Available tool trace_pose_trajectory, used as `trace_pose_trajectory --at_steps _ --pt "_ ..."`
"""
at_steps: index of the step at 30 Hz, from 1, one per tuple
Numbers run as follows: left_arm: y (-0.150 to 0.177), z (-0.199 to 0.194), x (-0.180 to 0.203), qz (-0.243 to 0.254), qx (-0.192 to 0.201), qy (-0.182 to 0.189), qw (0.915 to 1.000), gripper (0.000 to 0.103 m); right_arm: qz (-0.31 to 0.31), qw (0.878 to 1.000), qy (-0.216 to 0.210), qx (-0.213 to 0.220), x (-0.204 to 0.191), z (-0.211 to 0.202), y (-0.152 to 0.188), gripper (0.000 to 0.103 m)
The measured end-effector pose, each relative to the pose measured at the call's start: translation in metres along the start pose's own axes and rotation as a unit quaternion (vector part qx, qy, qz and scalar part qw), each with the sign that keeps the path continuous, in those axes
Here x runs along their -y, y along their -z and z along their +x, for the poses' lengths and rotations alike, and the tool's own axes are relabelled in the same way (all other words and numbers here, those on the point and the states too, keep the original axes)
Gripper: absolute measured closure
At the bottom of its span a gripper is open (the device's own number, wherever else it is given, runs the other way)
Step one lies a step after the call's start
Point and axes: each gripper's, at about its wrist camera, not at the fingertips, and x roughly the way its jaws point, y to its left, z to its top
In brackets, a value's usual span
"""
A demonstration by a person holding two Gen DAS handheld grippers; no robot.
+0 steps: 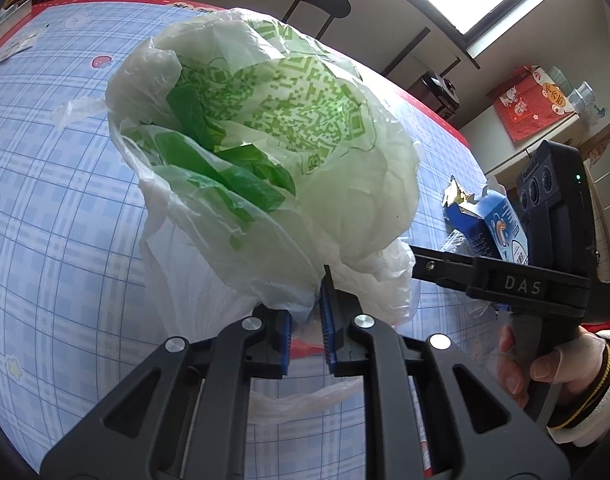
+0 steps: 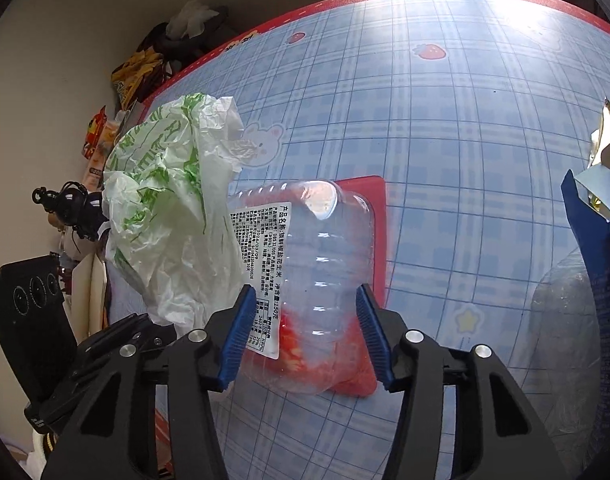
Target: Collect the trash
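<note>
My left gripper (image 1: 308, 334) is shut on the rim of a white plastic bag with green print (image 1: 265, 148) and holds it up with its mouth open; the bag also shows in the right wrist view (image 2: 165, 216). My right gripper (image 2: 305, 336) has its blue pads on both sides of a clear plastic jar (image 2: 309, 264) with a white label and red residue, held above the table just right of the bag. The right gripper body (image 1: 525, 284) shows in the left wrist view, beside the bag.
The table has a blue checked cloth (image 2: 445, 140) with a red border. A flat red square (image 2: 373, 216) lies under the jar. A torn blue carton (image 1: 489, 220) with foil lining and a crumpled clear wrapper (image 2: 565, 320) lie at the right. Clutter sits beyond the left table edge.
</note>
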Motion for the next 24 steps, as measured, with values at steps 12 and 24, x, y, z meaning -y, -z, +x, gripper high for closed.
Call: trace_pose_trajectory --at_steps 12,24 --pt "0.020 0.000 0.022 0.005 -0.017 0.036 0.9992 0.087 0.004 1.000 0.008 0.024 0.010 -0.048 0.031 0.060" --pt "0.049 0.006 0.051 -0.006 -0.031 0.127 0.9914 0.089 0.019 0.999 -0.009 0.044 0.023 -0.087 0.063 0.068"
